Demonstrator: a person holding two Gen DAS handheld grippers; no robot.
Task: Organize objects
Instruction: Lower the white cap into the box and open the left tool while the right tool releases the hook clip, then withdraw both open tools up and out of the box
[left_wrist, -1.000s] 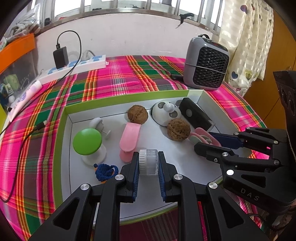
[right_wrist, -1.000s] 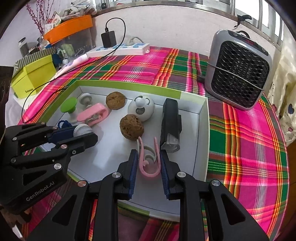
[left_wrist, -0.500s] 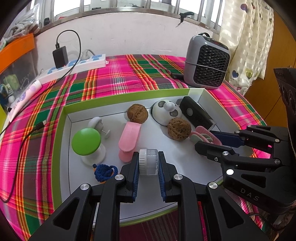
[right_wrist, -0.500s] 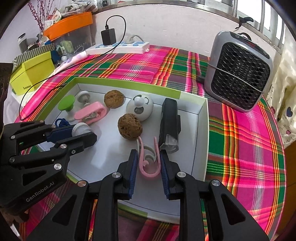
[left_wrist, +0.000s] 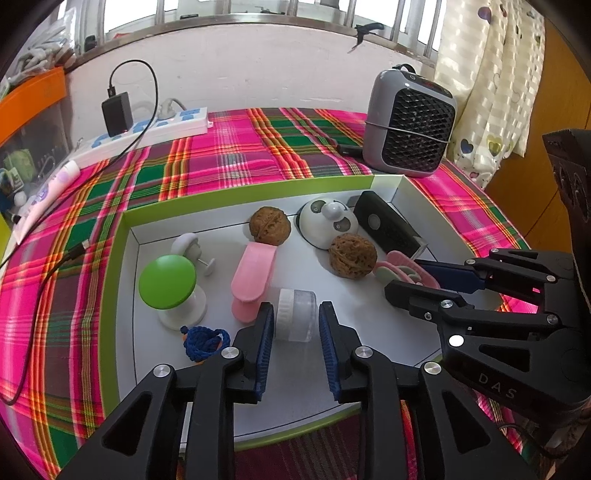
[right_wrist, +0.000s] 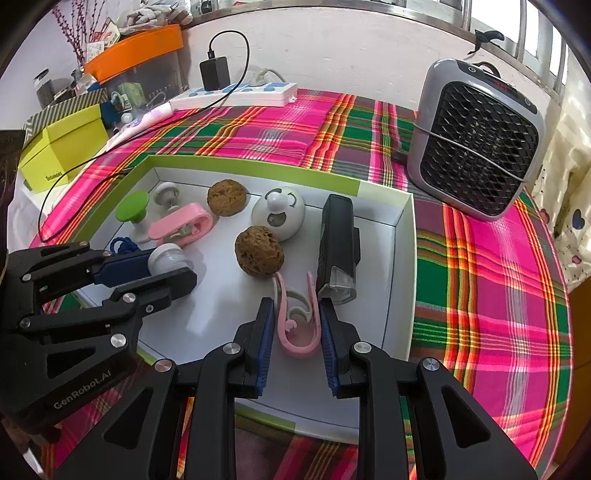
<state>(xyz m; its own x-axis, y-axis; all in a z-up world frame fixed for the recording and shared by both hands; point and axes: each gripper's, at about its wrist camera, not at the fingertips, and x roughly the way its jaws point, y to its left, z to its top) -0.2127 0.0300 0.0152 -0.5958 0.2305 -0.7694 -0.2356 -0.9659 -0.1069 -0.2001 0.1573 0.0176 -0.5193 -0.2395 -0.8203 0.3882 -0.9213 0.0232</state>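
Note:
A white tray with a green rim (left_wrist: 125, 236) (right_wrist: 402, 236) holds the objects. My left gripper (left_wrist: 296, 321) stands around a small clear jar with a white lid (left_wrist: 297, 314); narrow gaps show at both pads, so it is open. The jar also shows in the right wrist view (right_wrist: 168, 258). My right gripper (right_wrist: 296, 321) is open around a pink clip (right_wrist: 297, 325), which shows in the left wrist view (left_wrist: 400, 266). Two walnuts (left_wrist: 269, 225) (left_wrist: 352, 254), a pink clamp (left_wrist: 255, 275), a green-topped knob (left_wrist: 168, 275), a white round toy (left_wrist: 327, 221) and a black device (right_wrist: 338, 247) lie in the tray.
A blue cord knot (left_wrist: 201, 341) lies by the left fingers. A grey heater (right_wrist: 476, 140) stands at the back right on the plaid cloth. A power strip (left_wrist: 147, 129) with charger lies at the back left. A yellow box (right_wrist: 62, 144) sits far left.
Both grippers have opened slightly: the left let go of the jar, the right let go of the pink clip. Both objects rest on the tray floor.

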